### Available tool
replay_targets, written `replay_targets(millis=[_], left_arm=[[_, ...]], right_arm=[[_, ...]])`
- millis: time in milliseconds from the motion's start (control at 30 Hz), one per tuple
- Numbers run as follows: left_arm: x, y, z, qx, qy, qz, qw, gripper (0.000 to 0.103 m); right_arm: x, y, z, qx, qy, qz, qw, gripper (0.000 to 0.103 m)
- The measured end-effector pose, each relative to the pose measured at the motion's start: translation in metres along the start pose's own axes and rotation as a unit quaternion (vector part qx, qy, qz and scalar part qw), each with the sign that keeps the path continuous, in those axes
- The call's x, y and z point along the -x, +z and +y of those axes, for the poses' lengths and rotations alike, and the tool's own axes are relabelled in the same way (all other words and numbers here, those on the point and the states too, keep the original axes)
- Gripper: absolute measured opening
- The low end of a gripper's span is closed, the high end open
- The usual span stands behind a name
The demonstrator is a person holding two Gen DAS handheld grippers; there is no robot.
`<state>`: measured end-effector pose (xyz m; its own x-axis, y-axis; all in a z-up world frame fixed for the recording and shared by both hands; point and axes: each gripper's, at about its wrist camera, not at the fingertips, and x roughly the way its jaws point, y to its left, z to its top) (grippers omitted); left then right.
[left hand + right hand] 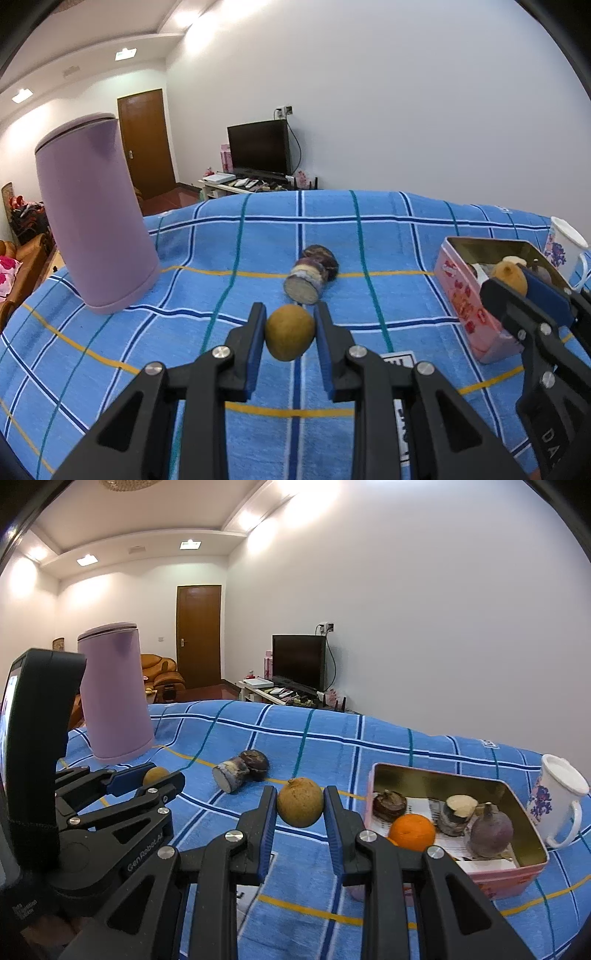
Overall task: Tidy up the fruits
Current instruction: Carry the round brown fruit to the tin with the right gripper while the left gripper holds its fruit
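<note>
- A brown round fruit [290,336] is clamped between the fingers of the left gripper [290,334] and is held above the blue checked cloth [221,369]; it has not yet been put away.
- A second brown fruit [300,802] is gripped in the same way by the right gripper [300,806], just left of the pink tin [532,834] and not yet over it.
- Inside the tin, an orange [412,831] and three or four darker pieces are already gathered, so part of the sorting can be judged done.
- Farther out on the cloth, a cut purple-skinned piece [304,284] and a dark round fruit [255,762] touching it are left loose; these, with the two held fruits, are judged to remain.
- A lilac canister [92,214] and a white mug [557,797] stand apart, untouched.
</note>
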<state>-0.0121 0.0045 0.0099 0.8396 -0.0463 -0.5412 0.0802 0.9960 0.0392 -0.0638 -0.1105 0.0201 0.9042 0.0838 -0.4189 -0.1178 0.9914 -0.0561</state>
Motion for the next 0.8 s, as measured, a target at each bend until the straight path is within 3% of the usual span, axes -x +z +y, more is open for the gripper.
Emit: replay_targets(millis=[800], left_arm=[[0.014,0.005,-0.06,-0.02,-0.051,-0.008,0.9985,0.028]], right_arm=[[0.024,-0.005,-0.061,-0.02,-0.037,-0.013,0.999,0.027]])
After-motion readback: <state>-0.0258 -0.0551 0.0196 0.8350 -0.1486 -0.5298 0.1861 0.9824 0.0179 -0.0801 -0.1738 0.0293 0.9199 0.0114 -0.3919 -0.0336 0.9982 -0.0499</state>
